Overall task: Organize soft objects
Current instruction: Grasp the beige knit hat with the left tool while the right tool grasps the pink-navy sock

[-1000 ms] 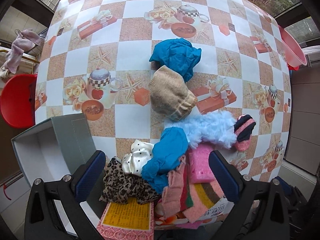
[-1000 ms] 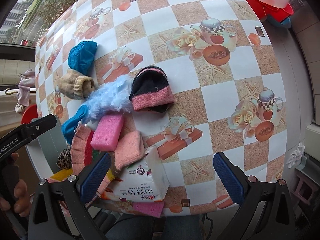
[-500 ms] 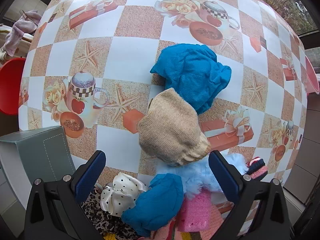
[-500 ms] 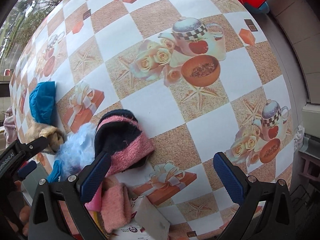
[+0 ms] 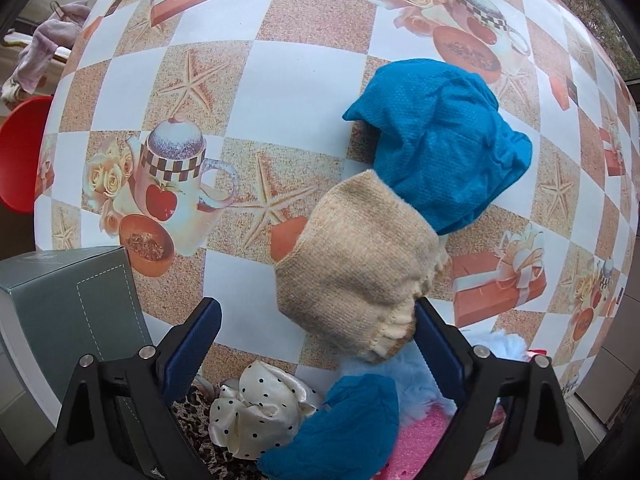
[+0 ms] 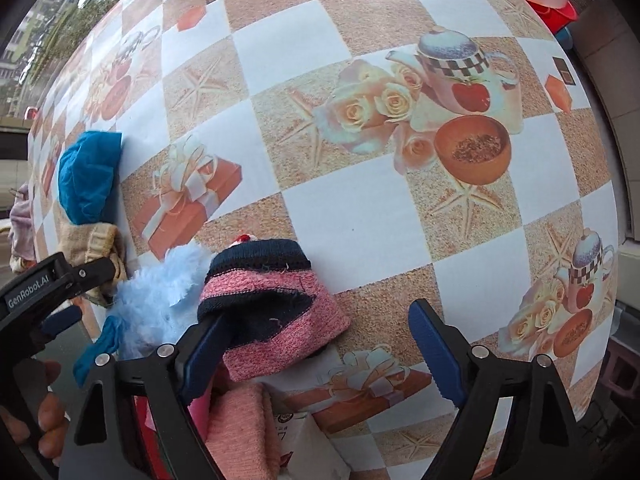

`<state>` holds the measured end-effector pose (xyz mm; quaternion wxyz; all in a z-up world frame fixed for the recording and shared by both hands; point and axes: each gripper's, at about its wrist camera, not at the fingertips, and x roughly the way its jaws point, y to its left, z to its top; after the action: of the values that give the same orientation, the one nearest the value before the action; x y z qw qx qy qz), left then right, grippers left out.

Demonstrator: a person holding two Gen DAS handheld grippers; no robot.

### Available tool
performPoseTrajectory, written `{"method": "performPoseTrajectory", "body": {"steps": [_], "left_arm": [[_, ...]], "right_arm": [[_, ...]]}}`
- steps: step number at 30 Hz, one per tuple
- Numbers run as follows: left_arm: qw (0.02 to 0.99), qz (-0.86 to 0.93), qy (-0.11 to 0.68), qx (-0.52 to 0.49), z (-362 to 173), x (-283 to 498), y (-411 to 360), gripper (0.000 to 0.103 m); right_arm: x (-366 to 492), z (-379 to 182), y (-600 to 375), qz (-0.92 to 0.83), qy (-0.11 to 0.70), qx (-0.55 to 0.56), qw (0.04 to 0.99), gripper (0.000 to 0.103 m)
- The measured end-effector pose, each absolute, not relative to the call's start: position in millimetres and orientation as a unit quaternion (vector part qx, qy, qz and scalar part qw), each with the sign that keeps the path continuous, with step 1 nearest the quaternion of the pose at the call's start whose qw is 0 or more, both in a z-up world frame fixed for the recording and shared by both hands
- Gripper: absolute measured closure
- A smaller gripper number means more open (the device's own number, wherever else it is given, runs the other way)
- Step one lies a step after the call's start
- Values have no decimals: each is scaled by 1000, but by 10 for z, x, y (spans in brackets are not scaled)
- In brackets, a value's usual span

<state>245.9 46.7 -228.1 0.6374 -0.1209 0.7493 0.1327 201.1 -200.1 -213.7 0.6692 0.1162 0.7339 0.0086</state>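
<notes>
Left gripper (image 5: 316, 320) closing around beige knit hat (image 5: 356, 256), not yet gripping it.

The left gripper (image 5: 316, 322) is closing, fingers (image 5: 434, 344) astride the beige knit hat's (image 5: 356, 260) ribbed edge, not yet pressing.

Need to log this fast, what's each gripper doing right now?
Left gripper: closing around the beige knit hat.
Right gripper: closing on the pink-and-navy hat.

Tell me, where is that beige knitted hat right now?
In the left wrist view the beige hat lies mid-table, its top tucked under the blue cloth, its cuff beside the fluffy light-blue piece.
</notes>
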Motion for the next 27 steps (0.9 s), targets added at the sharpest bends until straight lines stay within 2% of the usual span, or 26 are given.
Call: {"method": "performPoseTrajectory", "body": {"steps": [1,2,3,5,6,8,9,10,22,26,27], "left_arm": [[640,125,748,-122,-2275,2479,441,15],[642,117,747,-124,-2280,2489,435,26],[644,108,746,-131,-2266,2451,391,32],[643,78,743,-166,-2236,2431,385,66],[642,71,743,-177,-2231,2431,384,70],[647,67,740,-173,-2195,2428,371,79],[652,65,736,-169,-2162,2423,370,79],[658,64,732,-165,-2122,2415,373,80],[703,59,697,-129,-1559,2129,148,80],[706,61,692,-134,-1521,2091,52,80],[707,57,692,-134,-1487,2080,107,80]], "right_arm": [[2003,-2151,-1950,21,738,112,665,20],[1981,-2167,-1914,33,740,118,662,28],[1962,-2180,-1910,44,741,134,657,41],[1917,-2149,-1869,52,736,148,659,56],[1907,-2131,-1870,61,734,156,658,69],[1905,-2054,-1897,63,732,160,659,72],[1899,-2015,-1932,63,729,163,662,79],[1885,-1975,-1974,62,726,169,664,80],[1846,-1606,-2381,68,699,181,688,80],[1884,-1757,-2300,61,710,173,680,80],[1890,-1802,-2296,59,714,165,678,75]]}}
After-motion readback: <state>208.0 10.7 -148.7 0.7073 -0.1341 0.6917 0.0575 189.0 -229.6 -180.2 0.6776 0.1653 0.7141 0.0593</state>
